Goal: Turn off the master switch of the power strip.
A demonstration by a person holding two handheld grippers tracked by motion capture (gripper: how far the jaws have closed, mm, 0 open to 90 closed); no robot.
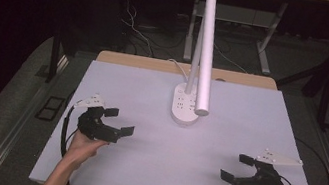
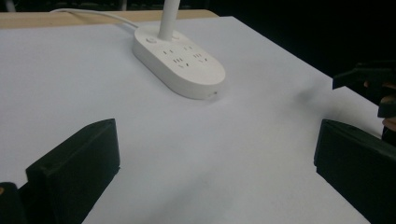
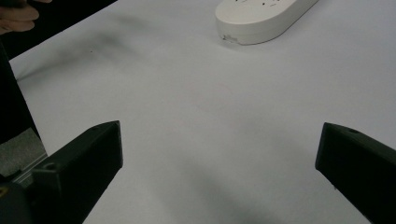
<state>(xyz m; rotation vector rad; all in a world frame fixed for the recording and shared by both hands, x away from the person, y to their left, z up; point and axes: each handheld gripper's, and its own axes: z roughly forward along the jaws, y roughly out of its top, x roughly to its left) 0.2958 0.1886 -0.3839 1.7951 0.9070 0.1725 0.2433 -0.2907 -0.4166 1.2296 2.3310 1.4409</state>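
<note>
Left gripper [image 1: 117, 121] sits lower left, jaws spread and empty; right gripper [image 1: 237, 168] lower right, likewise agape; the lamp [image 1: 186, 103] stands upper centre on the table [image 1: 139, 169], untouched; seemingly the approach step; next, either must reach toward its base.

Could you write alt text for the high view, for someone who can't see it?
A person's two hands each hold open black tongs, left and right, low over a white table, gripping nothing. Between and beyond them stands a white desk lamp whose oval base carries sockets.
</note>
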